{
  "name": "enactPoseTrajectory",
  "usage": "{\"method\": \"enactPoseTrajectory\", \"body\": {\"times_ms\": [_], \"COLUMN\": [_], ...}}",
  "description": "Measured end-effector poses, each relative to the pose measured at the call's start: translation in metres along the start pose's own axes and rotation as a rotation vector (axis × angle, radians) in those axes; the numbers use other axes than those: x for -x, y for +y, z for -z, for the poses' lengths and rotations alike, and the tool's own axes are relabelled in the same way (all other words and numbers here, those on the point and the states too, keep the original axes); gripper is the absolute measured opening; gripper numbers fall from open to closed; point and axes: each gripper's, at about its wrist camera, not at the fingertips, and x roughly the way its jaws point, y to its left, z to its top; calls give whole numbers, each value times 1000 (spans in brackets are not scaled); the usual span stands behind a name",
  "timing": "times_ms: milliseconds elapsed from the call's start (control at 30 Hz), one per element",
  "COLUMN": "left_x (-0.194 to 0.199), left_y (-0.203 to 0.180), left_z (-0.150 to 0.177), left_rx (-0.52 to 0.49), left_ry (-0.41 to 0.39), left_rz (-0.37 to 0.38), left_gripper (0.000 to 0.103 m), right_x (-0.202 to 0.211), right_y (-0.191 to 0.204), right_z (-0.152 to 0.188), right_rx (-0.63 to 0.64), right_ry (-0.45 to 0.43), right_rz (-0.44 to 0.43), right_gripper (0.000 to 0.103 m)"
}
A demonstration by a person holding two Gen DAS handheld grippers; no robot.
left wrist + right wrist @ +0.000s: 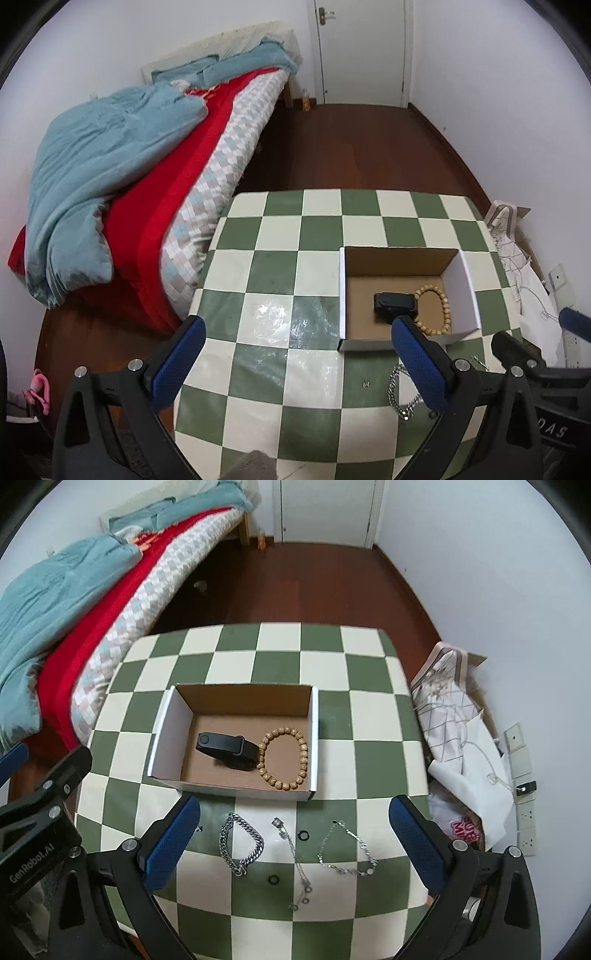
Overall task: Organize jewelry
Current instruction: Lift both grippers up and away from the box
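Right wrist view: left gripper (7, 760) body reads "GenRobot.AI", fingers spread | right gripper (295, 819) fingers spread, empty

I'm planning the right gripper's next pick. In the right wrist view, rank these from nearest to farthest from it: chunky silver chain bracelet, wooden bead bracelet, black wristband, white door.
1. Chunky silver chain bracelet: on the table, just ahead of the right gripper.
2. Wooden bead bracelet: right side of the cardboard box.
3. Black wristband: beside the beads, too close to call.
4. White door: far wall.
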Motion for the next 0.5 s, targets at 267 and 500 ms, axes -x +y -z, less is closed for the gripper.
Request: {"method": "enactPoseTrajectory", "body": {"times_ms": [267,500], "left_x": [47,75], "left_y": [7,19], "left_z": [11,19], "left_rx": [-1,28], "left_ry": [-77,-134], "left_rz": [12,10], "left_gripper": [103,103], "right_x": [54,92], "right_y": [-1,-1], "right_z": [16,34], "right_rx": [4,-6], "right_ry": [-102,-161], "right_rz": [20,2], "right_gripper": [103,103]}}
